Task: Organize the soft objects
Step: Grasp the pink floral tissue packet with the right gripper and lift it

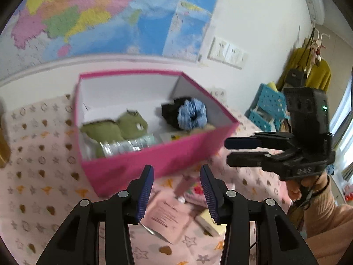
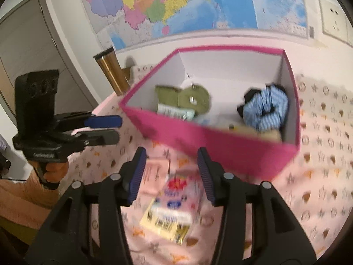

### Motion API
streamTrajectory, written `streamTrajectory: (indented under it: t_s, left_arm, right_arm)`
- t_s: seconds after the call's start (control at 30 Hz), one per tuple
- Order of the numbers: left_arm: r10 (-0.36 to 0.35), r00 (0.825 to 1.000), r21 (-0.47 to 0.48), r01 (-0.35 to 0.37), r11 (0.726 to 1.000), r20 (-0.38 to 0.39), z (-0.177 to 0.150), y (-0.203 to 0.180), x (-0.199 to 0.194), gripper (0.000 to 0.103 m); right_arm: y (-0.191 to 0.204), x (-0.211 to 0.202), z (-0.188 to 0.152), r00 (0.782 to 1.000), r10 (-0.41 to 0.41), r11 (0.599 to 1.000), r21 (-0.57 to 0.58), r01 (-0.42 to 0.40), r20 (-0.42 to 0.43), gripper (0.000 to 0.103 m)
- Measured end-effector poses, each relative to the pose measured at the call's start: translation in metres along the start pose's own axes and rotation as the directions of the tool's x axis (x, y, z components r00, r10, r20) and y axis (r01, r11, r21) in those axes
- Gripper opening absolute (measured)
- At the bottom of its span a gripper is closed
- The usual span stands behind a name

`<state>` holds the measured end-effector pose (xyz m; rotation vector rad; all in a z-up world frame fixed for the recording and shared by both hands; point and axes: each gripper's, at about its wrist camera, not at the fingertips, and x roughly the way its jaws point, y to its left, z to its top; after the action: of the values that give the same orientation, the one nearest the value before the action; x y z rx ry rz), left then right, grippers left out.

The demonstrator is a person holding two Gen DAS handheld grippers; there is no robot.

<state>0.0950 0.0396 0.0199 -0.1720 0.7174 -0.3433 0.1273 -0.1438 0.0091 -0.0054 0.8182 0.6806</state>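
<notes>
**A:** So how far along is this? The pink box [image 1: 136,167] on the table [image 1: 39,176] already has stuff in it: a green plush [image 1: 123,125], a blue scrunchie [image 1: 191,114] lying against something black [image 1: 171,112], and a clear packet [image 1: 128,146] by the near wall. I'd call that more than halfway.

**B:** Agreed, but it's not finished. In front of the box, still on the pink cloth, there's a pink pack [image 2: 176,201] with red print, plus a pale leaflet [image 1: 169,216] and a yellowish thing [image 1: 209,220] beside it. Too blurry to say what they really are.

**A:** Are the grippers carrying anything?

**B:** Nope. Left gripper [image 1: 176,194] has its jaws parted with nothing between the pads, just cloth and the leaflet showing through the gap. Right gripper [image 2: 171,176] is the same, spread apart and empty, hovering right over that pink pack.

**A:** So the pack goes next?

**B:** My guess, yeah. The right one is lined up over it. Whether the leaflet counts as "soft" and goes in too, no idea.
</notes>
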Motion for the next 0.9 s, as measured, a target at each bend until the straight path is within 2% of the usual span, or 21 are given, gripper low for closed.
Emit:
streamTrajectory:
  t_s: [0.2,0.4,0.6,0.9]
  left_arm:
    - [-0.027,0.996,-0.022,0.025,0.999,-0.084,-0.019,-0.004,0.031,0.044]
    - [-0.046,0.988,-0.048,0.039,0.998,-0.149,-0.031,-0.004,0.057,0.044]
    - [-0.066,0.977,-0.068,0.053,0.996,-0.202,-0.036,-0.002,0.077,0.044]
    - [-0.065,0.971,-0.068,0.05,0.996,-0.229,-0.035,0.002,0.091,0.044]
  right_arm:
    - [0.008,0.0,-0.04,0.998,-0.027,1.0,-0.01,0.027,-0.049,0.05]
    - [0.006,0.011,-0.062,0.99,-0.104,0.995,-0.02,0.103,-0.09,0.05]
    - [-0.007,0.022,-0.063,0.972,-0.209,0.978,-0.039,0.205,-0.107,0.049]
    - [-0.043,0.03,-0.06,0.968,-0.23,0.968,0.076,0.238,-0.103,0.048]
